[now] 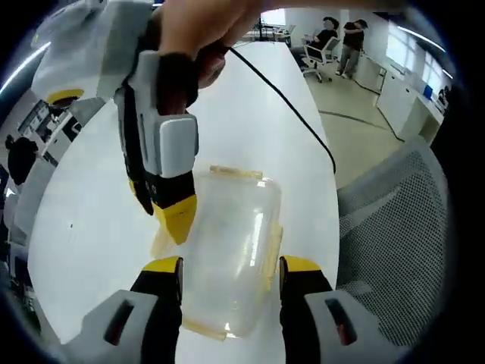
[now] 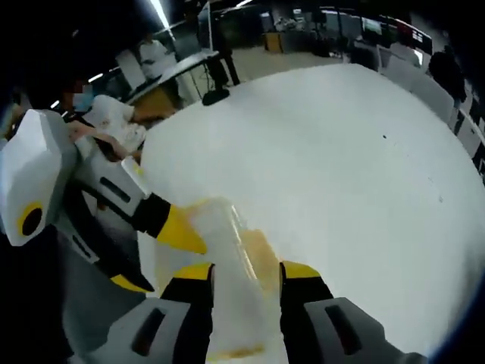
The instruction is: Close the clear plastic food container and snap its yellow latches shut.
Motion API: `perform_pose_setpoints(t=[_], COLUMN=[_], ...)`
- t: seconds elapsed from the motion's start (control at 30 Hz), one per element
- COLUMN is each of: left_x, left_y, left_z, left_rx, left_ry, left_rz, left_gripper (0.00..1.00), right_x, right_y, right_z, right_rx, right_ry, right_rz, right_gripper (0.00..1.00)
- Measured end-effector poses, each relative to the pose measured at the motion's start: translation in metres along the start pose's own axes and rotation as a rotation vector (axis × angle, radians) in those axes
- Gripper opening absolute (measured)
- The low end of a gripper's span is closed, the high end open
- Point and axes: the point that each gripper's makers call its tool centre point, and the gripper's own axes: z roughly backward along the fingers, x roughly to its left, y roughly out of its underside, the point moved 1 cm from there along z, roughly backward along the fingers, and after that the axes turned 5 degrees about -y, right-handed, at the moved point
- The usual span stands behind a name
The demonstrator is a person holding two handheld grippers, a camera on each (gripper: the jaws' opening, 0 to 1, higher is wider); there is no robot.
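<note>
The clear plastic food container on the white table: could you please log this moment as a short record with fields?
container: clear plastic container, lid on, lying on the white table
latches: yellow latch along one long side; snapped or not, cannot tell
left hand-held gripper: jaws open, straddling the container
right hand-held gripper: jaws around the container's edge, grip unclear
nearby: mesh chair

The food container (image 1: 231,250) sits on the table (image 1: 91,220), near the table's edge, with a mesh chair (image 1: 394,235) just beyond that edge. The left gripper (image 1: 231,277) has its jaws either side of the container's near end. The right gripper (image 1: 170,216) comes down from above onto the container's left side, a cable (image 1: 292,106) trailing behind it across the table. In the right gripper view, the right gripper (image 2: 246,277) straddles the container (image 2: 235,250), and the left gripper (image 2: 182,227) meets it from the left. Further back, seated people (image 1: 333,42) are beyond the table's far end.
</note>
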Motion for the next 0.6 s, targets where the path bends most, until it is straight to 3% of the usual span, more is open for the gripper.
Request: perform_pose_setpoints(t=[0.3, 0.6], left_x=[-0.006, -0.007], left_y=[-0.004, 0.001], left_z=[-0.008, -0.016], left_rx=[0.019, 0.048], left_ry=[-0.054, -0.050], left_rz=[-0.147, -0.142], left_gripper=[0.50, 0.51], right_x=[-0.002, 0.000], right_y=[0.002, 0.004], right_z=[-0.010, -0.017], right_rx=[0.112, 0.163], right_ry=[-0.030, -0.072], right_rz=[0.066, 0.089], right_gripper=[0.35, 0.35])
